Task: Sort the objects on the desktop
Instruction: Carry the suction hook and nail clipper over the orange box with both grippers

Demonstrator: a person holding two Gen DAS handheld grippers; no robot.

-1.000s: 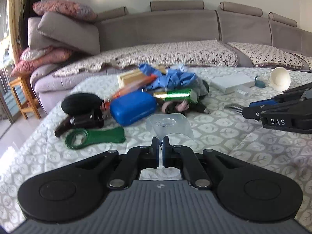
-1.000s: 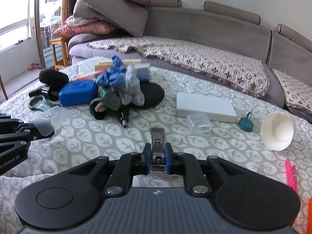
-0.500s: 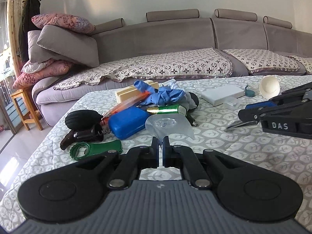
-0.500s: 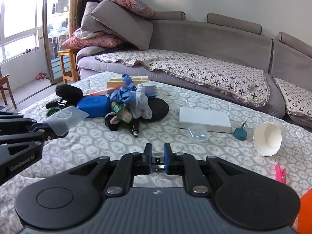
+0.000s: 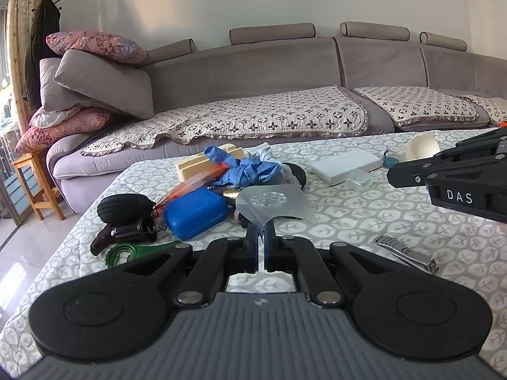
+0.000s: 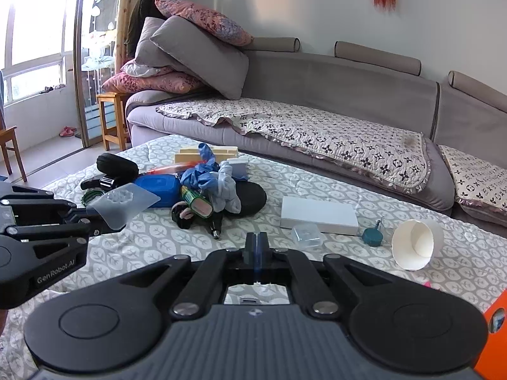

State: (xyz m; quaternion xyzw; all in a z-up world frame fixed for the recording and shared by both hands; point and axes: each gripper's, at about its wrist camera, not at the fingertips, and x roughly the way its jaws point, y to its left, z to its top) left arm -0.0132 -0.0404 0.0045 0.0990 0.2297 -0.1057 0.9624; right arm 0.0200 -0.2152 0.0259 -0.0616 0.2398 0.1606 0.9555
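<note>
My left gripper (image 5: 261,232) is shut on the edge of a translucent plastic piece (image 5: 274,202) with an embossed flower, held above the patterned table cover; it also shows in the right wrist view, where the plastic piece (image 6: 125,202) sticks out of the left gripper (image 6: 106,224). My right gripper (image 6: 256,243) is shut with nothing between its fingers, and it hovers at the right edge of the left wrist view (image 5: 393,177). Below it on the cover lies a metal nail clipper (image 5: 407,253). A pile holds a blue case (image 5: 196,212), blue gloves (image 5: 250,167) and a green battery (image 6: 196,202).
A green bottle opener (image 5: 139,250) and a black air blower (image 5: 123,207) lie at the left. A white box (image 6: 318,215), small clear box (image 6: 307,236), teal cap (image 6: 372,236) and tipped paper cup (image 6: 415,243) lie at the right. A grey sofa (image 6: 332,88) runs behind.
Both grippers rose and the views tilted up. The nail clipper that sat between the right gripper's fingers now lies on the table cover. The left gripper still holds the plastic piece.
</note>
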